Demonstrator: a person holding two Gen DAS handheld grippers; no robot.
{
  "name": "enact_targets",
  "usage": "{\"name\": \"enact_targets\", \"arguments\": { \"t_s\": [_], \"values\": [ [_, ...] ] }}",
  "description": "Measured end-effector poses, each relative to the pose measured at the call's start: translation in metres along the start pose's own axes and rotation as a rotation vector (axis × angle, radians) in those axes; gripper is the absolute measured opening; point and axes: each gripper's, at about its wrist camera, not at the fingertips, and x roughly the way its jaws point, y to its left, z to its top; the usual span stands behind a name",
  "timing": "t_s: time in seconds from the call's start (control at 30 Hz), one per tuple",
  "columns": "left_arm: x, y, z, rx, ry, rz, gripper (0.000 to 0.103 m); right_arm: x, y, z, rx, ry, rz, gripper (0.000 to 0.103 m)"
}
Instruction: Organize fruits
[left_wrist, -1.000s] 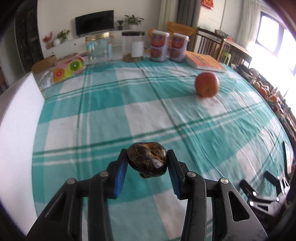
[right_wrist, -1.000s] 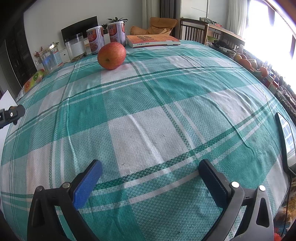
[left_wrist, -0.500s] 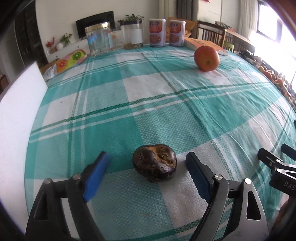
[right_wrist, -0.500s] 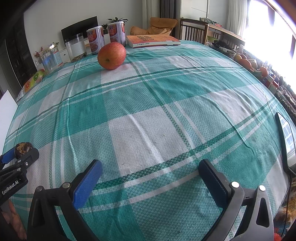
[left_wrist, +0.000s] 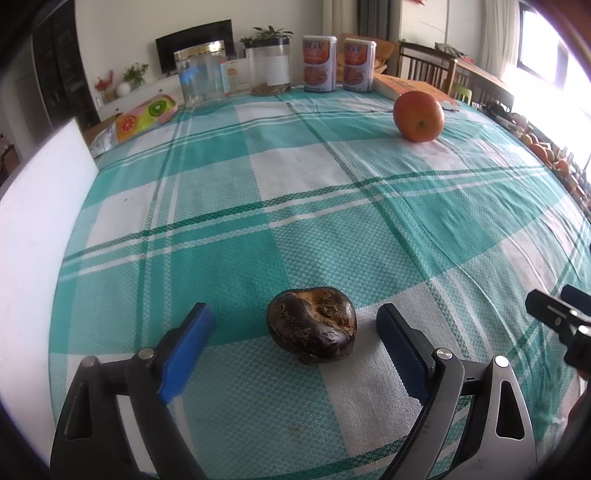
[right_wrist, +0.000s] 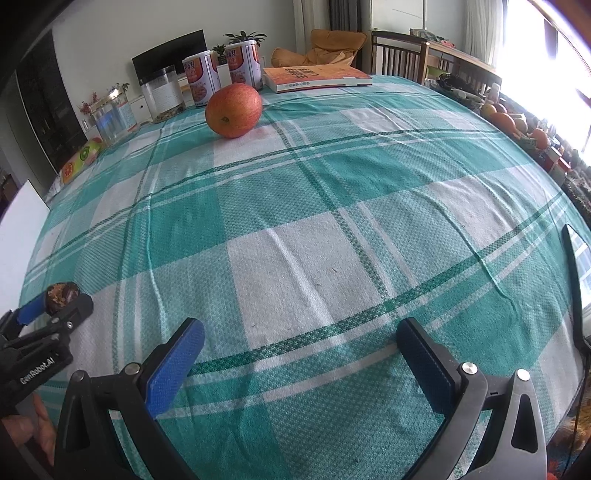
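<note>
A dark, wrinkled brown fruit (left_wrist: 312, 325) lies on the green-and-white checked tablecloth (left_wrist: 303, 173). My left gripper (left_wrist: 295, 325) straddles it, jaws opening, and both blue pads stand clear of the fruit. In the right wrist view the same fruit (right_wrist: 61, 293) shows at the far left between the left gripper's fingers (right_wrist: 27, 312). An orange-red round fruit (left_wrist: 418, 116) (right_wrist: 233, 110) sits far across the table. My right gripper (right_wrist: 301, 345) hangs open over bare cloth, nothing between its pads.
Along the far edge stand two printed cans (left_wrist: 338, 62), two clear jars (left_wrist: 201, 75), a book (right_wrist: 316, 77) and a fruit-patterned pouch (left_wrist: 144, 116). A white board (left_wrist: 33, 236) borders the left side. More fruit (right_wrist: 511, 122) is piled beyond the right edge. A dark flat device (right_wrist: 576, 273) lies at the right.
The left gripper lowered the dark fruit onto the cloth and let go, its jaws spreading wide. The right gripper stayed open and still; the left gripper came into its view.
</note>
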Motion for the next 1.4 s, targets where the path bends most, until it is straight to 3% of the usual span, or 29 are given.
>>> {"name": "enact_targets", "arguments": {
  "t_s": [0.1, 0.23, 0.37, 0.53, 0.57, 0.63, 0.73, 0.87, 1.03, 1.17, 1.27, 1.33, 1.4],
  "values": [
    [0.001, 0.000, 0.000, -0.002, 0.000, 0.009, 0.093, 0.009, -0.001, 0.041, -0.001, -0.016, 0.028, 0.103],
    [0.001, 0.000, 0.000, -0.002, 0.001, 0.010, 0.094, 0.029, 0.024, 0.105, -0.095, -0.113, 0.048, 0.103],
    [0.001, 0.000, 0.000, -0.003, 0.001, 0.009, 0.094, 0.076, 0.058, 0.153, -0.164, -0.074, 0.040, 0.103],
    [0.001, 0.000, 0.000, -0.003, 0.000, 0.009, 0.094, 0.112, 0.068, 0.186, -0.097, -0.088, 0.030, 0.103],
    [0.001, 0.000, 0.000, -0.003, 0.000, 0.009, 0.094, 0.117, 0.064, 0.190, -0.057, -0.074, 0.047, 0.097],
    [0.001, 0.000, 0.000, -0.003, 0.000, 0.008, 0.094, 0.121, 0.054, 0.194, 0.025, -0.050, 0.097, 0.069],
    [0.001, 0.000, 0.000, -0.003, 0.000, 0.008, 0.094, 0.112, 0.042, 0.190, 0.063, -0.047, 0.121, 0.069],
    [0.001, 0.000, 0.000, -0.003, 0.000, 0.008, 0.094, 0.075, 0.020, 0.176, 0.018, -0.001, 0.200, 0.069],
    [0.001, 0.000, 0.000, -0.003, 0.000, 0.009, 0.094, 0.014, -0.002, 0.140, -0.139, 0.206, 0.256, 0.069],
    [0.001, 0.000, 0.000, -0.002, 0.000, 0.009, 0.094, -0.014, -0.005, 0.088, -0.358, 0.454, 0.184, 0.069],
    [0.001, 0.000, 0.000, -0.002, 0.000, 0.008, 0.094, -0.008, -0.003, 0.050, -0.492, 0.588, 0.087, 0.069],
    [0.001, 0.000, 0.000, -0.003, 0.000, 0.008, 0.094, 0.000, 0.002, 0.035, -0.539, 0.592, 0.015, 0.069],
    [0.001, 0.000, 0.000, -0.003, 0.000, 0.008, 0.094, 0.004, 0.011, 0.036, -0.548, 0.523, -0.007, 0.070]
  ]
}}
